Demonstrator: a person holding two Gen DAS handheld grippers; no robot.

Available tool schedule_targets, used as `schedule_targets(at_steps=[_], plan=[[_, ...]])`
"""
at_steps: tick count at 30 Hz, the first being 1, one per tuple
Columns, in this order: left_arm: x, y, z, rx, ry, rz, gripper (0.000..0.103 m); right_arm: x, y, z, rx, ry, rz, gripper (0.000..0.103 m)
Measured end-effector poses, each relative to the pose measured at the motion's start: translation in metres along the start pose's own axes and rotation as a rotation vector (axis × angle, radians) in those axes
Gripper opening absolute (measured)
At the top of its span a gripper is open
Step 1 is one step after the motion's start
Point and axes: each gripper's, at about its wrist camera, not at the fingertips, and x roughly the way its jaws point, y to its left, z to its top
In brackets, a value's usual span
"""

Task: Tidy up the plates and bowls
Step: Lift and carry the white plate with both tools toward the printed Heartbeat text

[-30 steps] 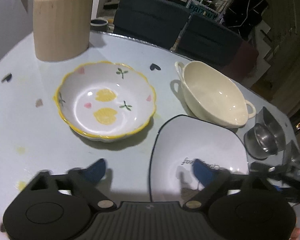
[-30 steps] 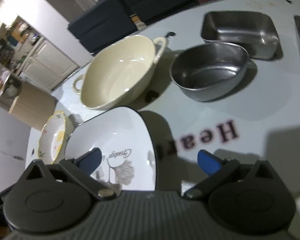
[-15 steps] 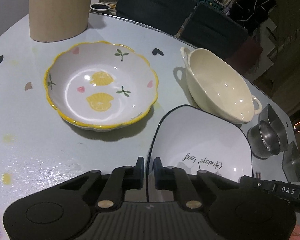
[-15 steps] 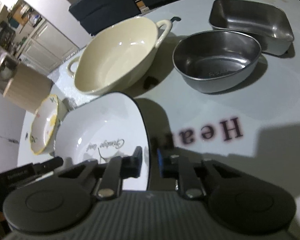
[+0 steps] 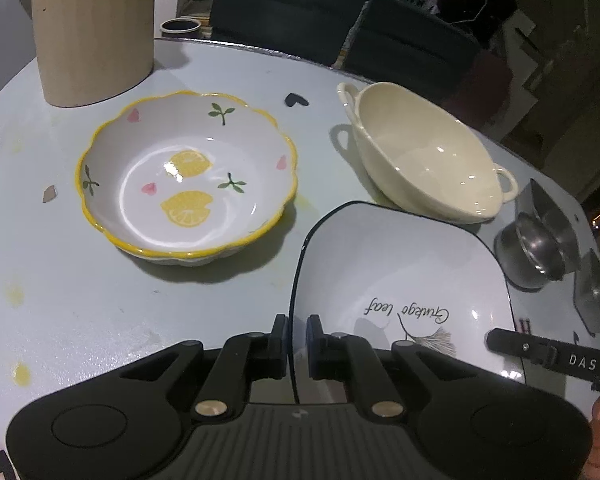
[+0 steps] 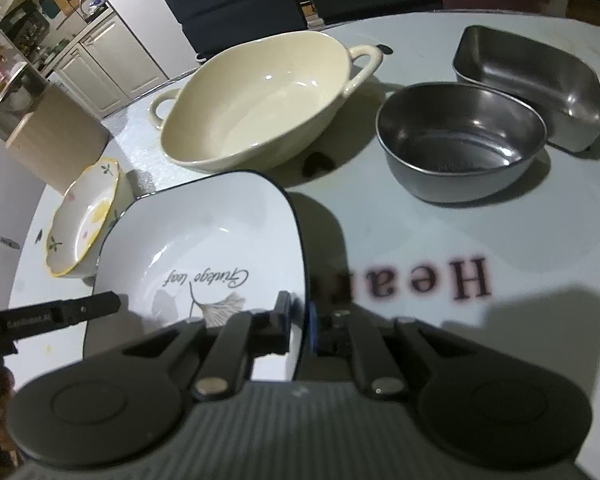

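Note:
A white square plate (image 5: 400,276) with a dark rim and "Ginkgo leaf" lettering is lifted a little above the table. My left gripper (image 5: 297,338) is shut on its left edge. My right gripper (image 6: 298,326) is shut on its right edge; the plate (image 6: 204,248) fills the near left of the right wrist view. A lemon-patterned bowl (image 5: 186,184) with a yellow scalloped rim sits left of the plate, also in the right wrist view (image 6: 82,224). A cream two-handled bowl (image 5: 424,156) (image 6: 260,100) stands behind the plate.
A round steel bowl (image 6: 460,140) and a rectangular steel tray (image 6: 532,80) stand at the right, also in the left wrist view (image 5: 536,248). A beige wooden holder (image 5: 94,32) stands at the back left. Dark chairs (image 5: 300,20) line the table's far edge.
Both grippers went from open to shut on the plate's opposite edges. The plate has since risen slightly and come closer to both cameras.

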Motion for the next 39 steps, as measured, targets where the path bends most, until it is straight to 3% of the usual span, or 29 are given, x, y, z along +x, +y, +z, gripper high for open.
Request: schedule_targets(at_steps=[8,17,27,39], plan=[[-0.038,-0.015,-0.012,-0.006,-0.075,-0.043,0.009,-0.037,-0.008,-0.003,-0.028,-0.07,0.056,0.009],[-0.067,-0.057,-0.039,0.032,-0.069,-0.063,0.007,-0.085,-0.034,-0.028,-0.006,-0.106,0.06,0.009],[-0.076,-0.068,-0.086,0.058,0.005,-0.062,0.007,-0.099,-0.061,-0.071,0.024,-0.028,0.046,0.01],[-0.072,-0.04,-0.105,0.032,0.02,-0.042,0.007,-0.083,-0.038,-0.094,-0.044,0.052,0.024,0.011]])
